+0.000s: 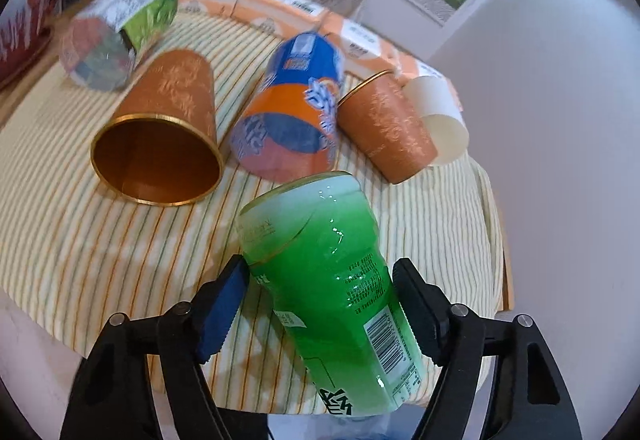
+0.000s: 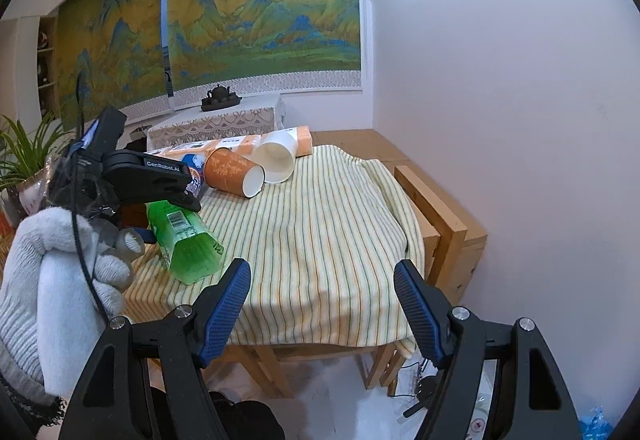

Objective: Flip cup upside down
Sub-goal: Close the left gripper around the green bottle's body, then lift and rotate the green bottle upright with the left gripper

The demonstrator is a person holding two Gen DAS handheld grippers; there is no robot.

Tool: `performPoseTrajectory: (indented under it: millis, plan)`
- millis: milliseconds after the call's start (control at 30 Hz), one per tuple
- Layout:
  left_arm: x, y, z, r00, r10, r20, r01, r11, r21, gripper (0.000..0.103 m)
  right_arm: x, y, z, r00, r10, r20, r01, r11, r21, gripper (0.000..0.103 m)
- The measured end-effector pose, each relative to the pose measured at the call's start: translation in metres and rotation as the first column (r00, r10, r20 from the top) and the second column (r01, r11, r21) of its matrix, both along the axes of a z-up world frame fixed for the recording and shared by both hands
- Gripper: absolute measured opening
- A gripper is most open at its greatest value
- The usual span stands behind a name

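A translucent green cup (image 1: pixel 324 280) with a barcode label sits tilted between the fingers of my left gripper (image 1: pixel 320 300), which is shut on its sides. Its narrow end points away toward the table and its wide end faces the wrist camera. From the right wrist view the green cup (image 2: pixel 184 240) hangs just above the striped cloth (image 2: pixel 320 232), held by a gloved hand (image 2: pixel 60 280). My right gripper (image 2: pixel 322 296) stands open and holds nothing, near the table's front edge.
Several cups lie on their sides on the cloth: an orange cup with a gold rim (image 1: pixel 160 136), a blue and orange cup (image 1: pixel 292 108), a second orange cup (image 1: pixel 384 124), a white cup (image 1: pixel 440 116) and a printed cup (image 1: pixel 116 28). Orange tissue packs (image 1: pixel 280 8) line the back. A wall is on the right.
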State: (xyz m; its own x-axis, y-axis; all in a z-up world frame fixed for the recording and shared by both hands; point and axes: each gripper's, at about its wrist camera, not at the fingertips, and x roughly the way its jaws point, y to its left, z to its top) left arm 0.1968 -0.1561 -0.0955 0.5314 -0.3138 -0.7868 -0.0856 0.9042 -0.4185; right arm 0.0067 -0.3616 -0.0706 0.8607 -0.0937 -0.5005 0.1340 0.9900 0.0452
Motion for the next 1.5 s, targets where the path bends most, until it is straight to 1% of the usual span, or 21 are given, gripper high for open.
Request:
performPoseTrajectory:
  millis: [100,167,200,267,400,567,633,733,800,967,1067,1167,1300,1433,1500]
  plan:
    - [-0.008,-0.003,0.011,0.996,-0.018,0.082,0.014,0.998,0.056,0.074,0.001,-0.003,-0.003,1.000,-0.007,-0.003,0.007,1.000,0.013,0.070]
    - [-0.013,-0.010,0.021,0.984,-0.050,0.170,0.030,0.992,0.119,0.073,0.002,-0.005,-0.005,1.000,-0.011,-0.007,0.011,1.000,0.021,0.070]
    - [-0.015,-0.013,0.023,0.979,-0.064,0.195,0.037,0.989,0.143,0.073,0.003,-0.005,-0.006,1.000,-0.012,-0.009,0.013,1.000,0.028,0.070]
    - [-0.019,-0.023,0.029,0.959,-0.104,0.264,0.052,0.979,0.195,0.073,0.005,-0.008,-0.009,1.000,-0.016,-0.016,0.017,0.999,0.040,0.070]
    - [-0.016,-0.043,0.035,0.911,-0.144,0.386,0.021,0.952,0.306,0.073,0.009,-0.013,-0.015,0.999,-0.016,-0.029,0.018,0.998,0.065,0.070]
    - [-0.003,-0.061,0.032,0.873,-0.180,0.453,-0.024,0.912,0.409,0.073,0.010,-0.018,-0.021,0.999,-0.021,-0.038,0.024,0.996,0.086,0.070]
    - [0.002,-0.065,0.026,0.872,-0.203,0.446,-0.008,0.904,0.427,0.073,0.012,-0.022,-0.023,0.999,-0.027,-0.041,0.031,0.995,0.099,0.070]
    - [-0.006,-0.064,0.021,0.851,-0.224,0.475,-0.004,0.901,0.433,0.073,0.013,-0.027,-0.026,0.998,-0.036,-0.049,0.042,0.992,0.119,0.070]
    - [-0.013,-0.064,0.021,0.841,-0.252,0.479,0.018,0.897,0.442,0.073,0.013,-0.027,-0.027,0.998,-0.040,-0.052,0.046,0.991,0.123,0.070]
    - [-0.035,-0.055,0.011,0.848,-0.263,0.460,0.057,0.909,0.414,0.073,0.013,-0.023,-0.027,0.998,-0.031,-0.053,0.038,0.992,0.121,0.070]
    - [-0.043,-0.050,0.011,0.847,-0.264,0.462,0.070,0.916,0.394,0.073,0.013,-0.017,-0.026,0.998,-0.022,-0.053,0.028,0.993,0.113,0.070]
    - [-0.049,-0.049,0.013,0.841,-0.269,0.469,0.075,0.918,0.390,0.073,0.014,-0.013,-0.025,0.998,-0.017,-0.056,0.023,0.994,0.110,0.070]
    - [-0.053,-0.050,0.017,0.828,-0.282,0.485,0.085,0.918,0.388,0.073,0.013,-0.012,-0.025,0.998,-0.022,-0.056,0.029,0.993,0.117,0.070]
    - [-0.049,-0.049,0.016,0.837,-0.275,0.472,0.093,0.923,0.373,0.073,0.012,-0.013,-0.027,0.998,-0.023,-0.057,0.029,0.992,0.120,0.070]
    - [-0.051,-0.047,0.017,0.841,-0.275,0.465,0.108,0.929,0.354,0.073,0.014,-0.013,-0.028,0.998,-0.019,-0.061,0.026,0.993,0.117,0.070]
